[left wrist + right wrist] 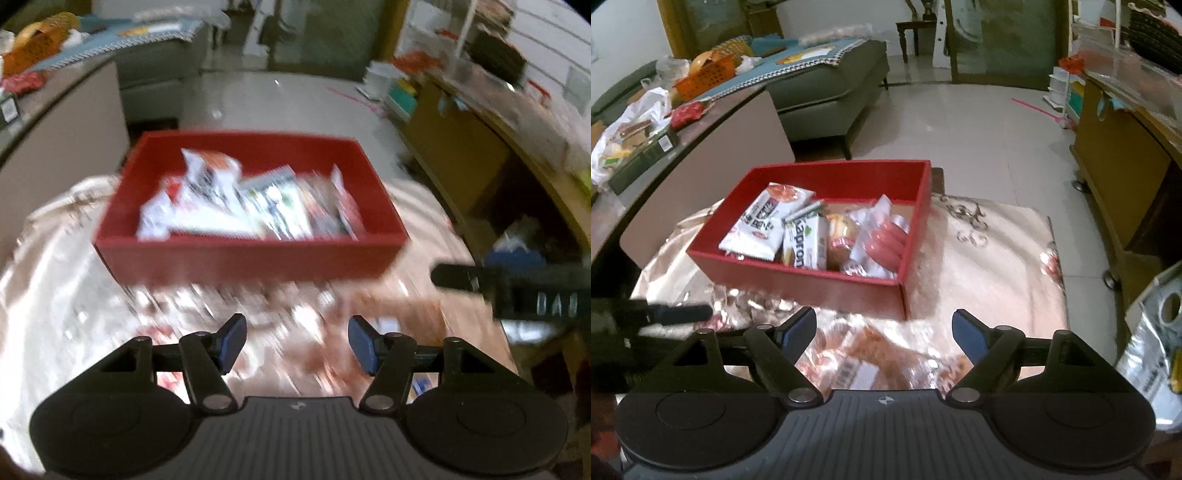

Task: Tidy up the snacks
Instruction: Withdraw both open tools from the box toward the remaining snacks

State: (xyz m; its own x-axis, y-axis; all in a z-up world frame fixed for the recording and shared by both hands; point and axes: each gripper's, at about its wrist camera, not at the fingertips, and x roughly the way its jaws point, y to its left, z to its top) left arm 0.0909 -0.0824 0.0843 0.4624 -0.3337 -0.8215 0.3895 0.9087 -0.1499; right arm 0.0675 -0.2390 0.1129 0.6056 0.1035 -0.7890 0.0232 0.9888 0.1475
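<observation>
A: The left view is smeared. The packets (251, 206) in the box (251, 258) can't be read.
B: And the clear bag (864, 365) on the worktop (990, 266)?
A: The right hand-held gripper (884, 334) hides its near part; its label is too blurred.

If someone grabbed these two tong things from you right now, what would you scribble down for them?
Left tongs: open, empty, above the table in front of the red box.
Right tongs: open, empty, over a clear bag of brown snacks lying on the tablecloth.
Red box: already holds a white noodle packet, a green-and-white packet, a wrapped bun and a sausage pack.
Left to do: that bag still needs boxing; the left view is too blurred to tell what else remains.
</observation>
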